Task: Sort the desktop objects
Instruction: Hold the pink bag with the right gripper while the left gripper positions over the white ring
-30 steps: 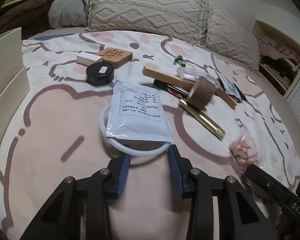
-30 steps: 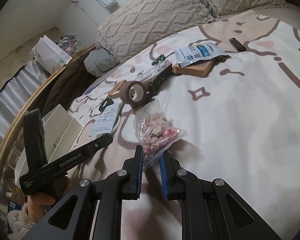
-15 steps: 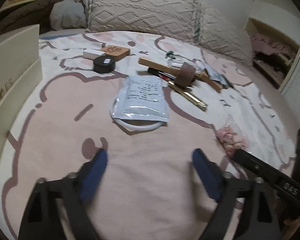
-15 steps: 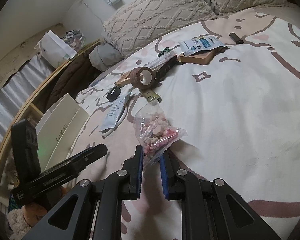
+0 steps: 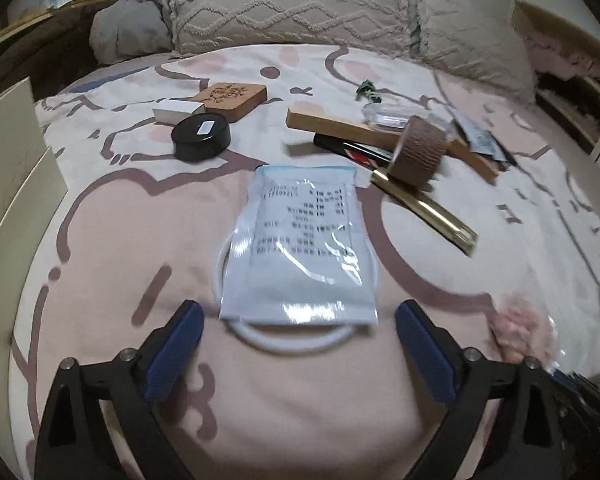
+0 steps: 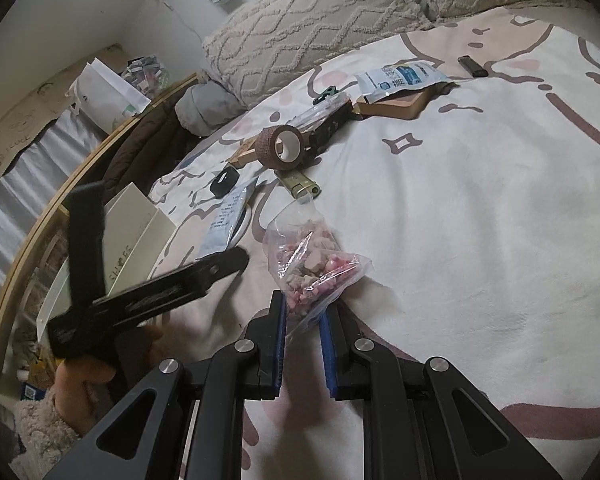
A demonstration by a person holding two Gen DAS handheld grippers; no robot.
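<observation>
The left gripper (image 5: 298,350) had just been opening and stood wide apart, nothing between its jaws, before the white pouch (image 5: 300,240) lying on a white ring (image 5: 292,340) on the bed (image 5: 120,240). The pouch looked light, soft and slippery; its near edge seemed the best hold. The right gripper (image 6: 303,320) was clamped on the candy bag (image 6: 312,260).

Right gripper (image 6: 302,317) jaws clamping clear snack bag (image 6: 314,258), patterned bedspread (image 6: 480,220)
</observation>
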